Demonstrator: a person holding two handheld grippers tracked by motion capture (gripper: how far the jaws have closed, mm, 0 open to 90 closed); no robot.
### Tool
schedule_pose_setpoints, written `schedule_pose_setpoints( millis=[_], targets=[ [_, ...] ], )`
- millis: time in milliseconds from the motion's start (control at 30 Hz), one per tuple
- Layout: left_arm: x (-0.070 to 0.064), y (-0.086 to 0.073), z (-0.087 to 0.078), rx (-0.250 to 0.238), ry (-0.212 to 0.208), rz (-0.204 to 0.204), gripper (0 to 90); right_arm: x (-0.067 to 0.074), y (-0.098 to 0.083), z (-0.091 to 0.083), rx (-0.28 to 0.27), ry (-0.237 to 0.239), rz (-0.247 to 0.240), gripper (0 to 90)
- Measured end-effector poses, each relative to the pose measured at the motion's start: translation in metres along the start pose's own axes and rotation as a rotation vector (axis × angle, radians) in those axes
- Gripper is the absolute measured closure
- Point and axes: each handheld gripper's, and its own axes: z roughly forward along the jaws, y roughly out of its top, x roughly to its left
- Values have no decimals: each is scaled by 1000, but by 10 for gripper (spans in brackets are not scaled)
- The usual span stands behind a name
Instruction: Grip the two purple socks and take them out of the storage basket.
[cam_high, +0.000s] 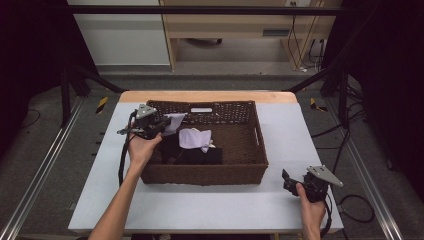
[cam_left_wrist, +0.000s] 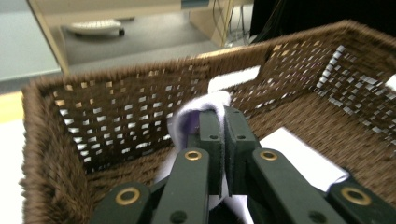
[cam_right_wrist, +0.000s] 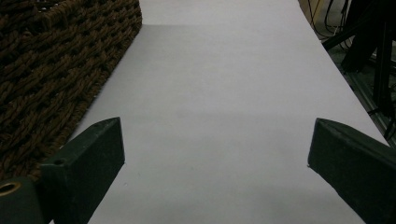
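1. Left tongs (cam_left_wrist: 223, 122): we see the two black jaws drawn together, clamped on a fold of pale lilac cloth (cam_left_wrist: 196, 114) that drapes over their tips. In the high view the same tongs (cam_high: 161, 125) sit over the near-left corner of the wicker basket (cam_high: 200, 175), cloth trailing from them.
2. Right tongs (cam_right_wrist: 215, 144): the jaws stand wide apart with nothing between them, over the bare white desk (cam_right_wrist: 224, 70). In the high view we find them (cam_high: 289, 180) to the right of the basket, resting low near the desk's front edge.
3. Basket contents: a second pale cloth (cam_high: 194, 138) lies on a dark garment (cam_high: 192, 155) on the basket floor; a white label (cam_high: 201, 110) marks the far wall.
4. Step in hand: we judge this to be the lifting-out of the lilac cloth, gripped but not yet clear of the rim.
5. Next move: we expect it calls for raising the cloth until its hanging end clears the wicker wall, then carrying it sideways to the desk. The loose tail may snag on the weave, so the lift should be high and steady; the right tongs are free to take a corner.
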Motion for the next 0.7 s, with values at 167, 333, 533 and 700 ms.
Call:
schedule_pose_setpoints(
  millis=[167, 333, 533, 700],
  targets=[
    [-9, 10, -15, -65, -34, 21, 868, 0, 0, 0, 1, 0, 1, 42],
    [-24, 21, -34, -120, -83, 46, 869, 0, 0, 0, 1, -2, 2, 43],
    [-38, 27, -53, -166, -132, 65, 869, 0, 0, 0, 1, -3, 3, 43],
    [-50, 33, -74, -195, -173, 86, 869, 0, 0, 0, 1, -5, 1, 43]
  ],
)
